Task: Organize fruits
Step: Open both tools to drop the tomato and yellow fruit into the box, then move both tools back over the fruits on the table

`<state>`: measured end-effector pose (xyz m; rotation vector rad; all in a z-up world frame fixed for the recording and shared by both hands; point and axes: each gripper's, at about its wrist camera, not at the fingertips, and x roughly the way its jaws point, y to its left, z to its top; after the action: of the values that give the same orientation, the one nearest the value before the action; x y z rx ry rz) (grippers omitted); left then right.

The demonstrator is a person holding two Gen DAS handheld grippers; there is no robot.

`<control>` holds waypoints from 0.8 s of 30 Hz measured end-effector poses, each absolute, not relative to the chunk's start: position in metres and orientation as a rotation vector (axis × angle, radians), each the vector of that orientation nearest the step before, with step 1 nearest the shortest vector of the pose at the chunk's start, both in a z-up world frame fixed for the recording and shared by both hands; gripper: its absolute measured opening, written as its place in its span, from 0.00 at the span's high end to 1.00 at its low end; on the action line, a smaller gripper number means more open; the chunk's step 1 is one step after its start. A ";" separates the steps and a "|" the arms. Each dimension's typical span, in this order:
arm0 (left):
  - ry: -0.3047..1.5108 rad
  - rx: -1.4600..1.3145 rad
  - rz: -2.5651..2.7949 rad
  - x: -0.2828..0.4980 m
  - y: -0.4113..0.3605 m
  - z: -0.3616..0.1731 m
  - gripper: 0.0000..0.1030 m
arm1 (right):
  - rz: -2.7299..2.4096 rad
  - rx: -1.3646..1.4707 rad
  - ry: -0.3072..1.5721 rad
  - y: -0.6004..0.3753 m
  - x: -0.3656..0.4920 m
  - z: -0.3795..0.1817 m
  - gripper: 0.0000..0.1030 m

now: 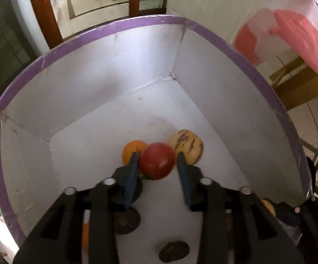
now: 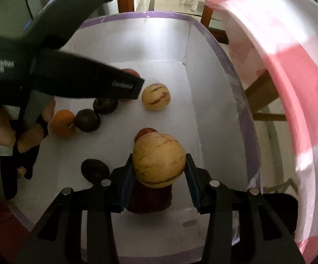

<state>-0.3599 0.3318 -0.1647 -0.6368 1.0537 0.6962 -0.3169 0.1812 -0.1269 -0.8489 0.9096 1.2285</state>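
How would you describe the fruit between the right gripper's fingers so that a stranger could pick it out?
Look inside the white box with the purple rim. Near its front, between the right gripper fingers, is a round yellow melon with thin brownish stripes. A second striped melon lies alone farther back; this one is nearer and sits above a dark red fruit.

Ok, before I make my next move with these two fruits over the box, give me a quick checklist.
1. Both tongs inside the box: ok.
2. Left tongs loose around the red fruit: ok, a gap shows at one finger.
3. Right tongs gripping the striped fruit: cannot tell, the pads sit right at its sides.
4. Bare floor under the striped fruit: not ok, a dark red fruit shows just beneath it.
5. Room around the left tongs: not ok, an orange and a second striped fruit crowd the fingers.
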 end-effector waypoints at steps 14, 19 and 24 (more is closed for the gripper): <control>0.942 -0.648 0.760 -0.369 0.331 -0.141 0.07 | 1.251 -0.774 0.819 0.159 -0.315 -0.087 0.21; 0.901 -0.609 0.776 -0.369 0.329 -0.123 0.07 | 1.250 -0.721 0.765 0.153 -0.311 -0.060 0.21; 0.759 -0.455 0.855 -0.361 0.319 -0.062 0.01 | 1.267 -0.561 0.665 0.131 -0.305 -0.008 0.17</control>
<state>-0.3607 0.3192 -0.0621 -0.4545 0.7589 0.8551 -0.3049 0.1312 -0.0075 -0.5613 0.6648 1.2669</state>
